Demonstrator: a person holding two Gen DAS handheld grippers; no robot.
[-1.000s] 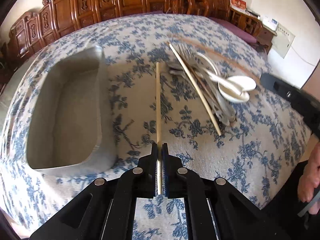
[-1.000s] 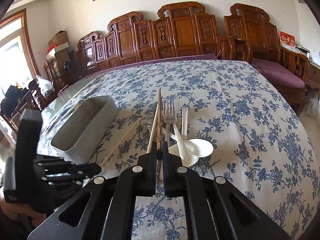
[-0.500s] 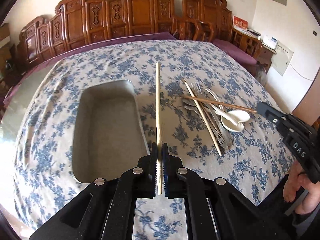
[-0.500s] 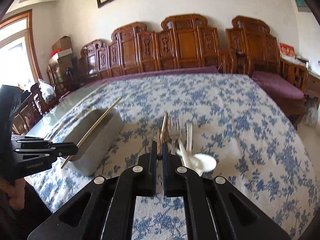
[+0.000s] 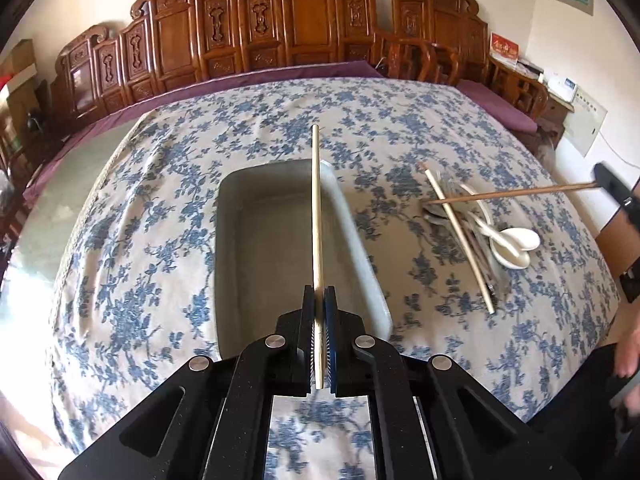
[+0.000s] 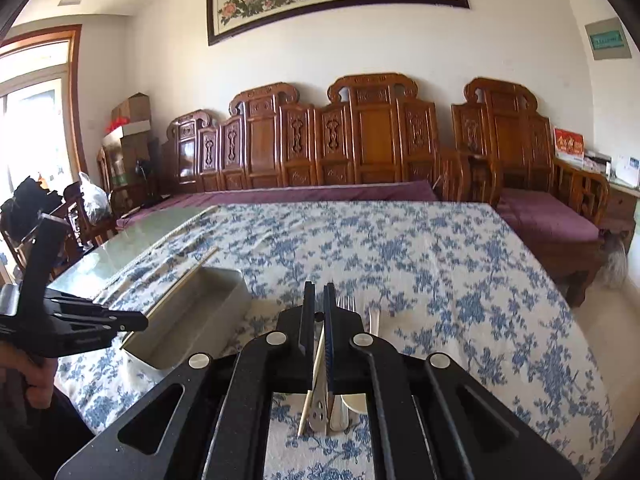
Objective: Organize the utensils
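Note:
My left gripper (image 5: 319,300) is shut on a pale chopstick (image 5: 317,216) and holds it lengthwise over the right side of the grey metal tray (image 5: 228,248). My right gripper (image 6: 318,300) is shut on a brown chopstick (image 5: 508,194), seen in the left wrist view lifted level above the utensil pile (image 5: 472,232) of forks, spoons and another pale chopstick (image 5: 460,240). In the right wrist view the left gripper (image 6: 120,320) and its chopstick (image 6: 188,276) hang over the tray (image 6: 192,320).
The table carries a blue-flowered cloth (image 5: 400,120) with bare glass at its left (image 5: 52,208). Two white spoons (image 5: 516,244) lie at the pile's right. Carved wooden chairs (image 6: 360,136) line the far edge. A person's hand (image 5: 628,352) is at the right.
My left gripper carried the pale chopstick left, from beside the tray to over it. My right gripper lifted the brown chopstick off the pile and rose higher.

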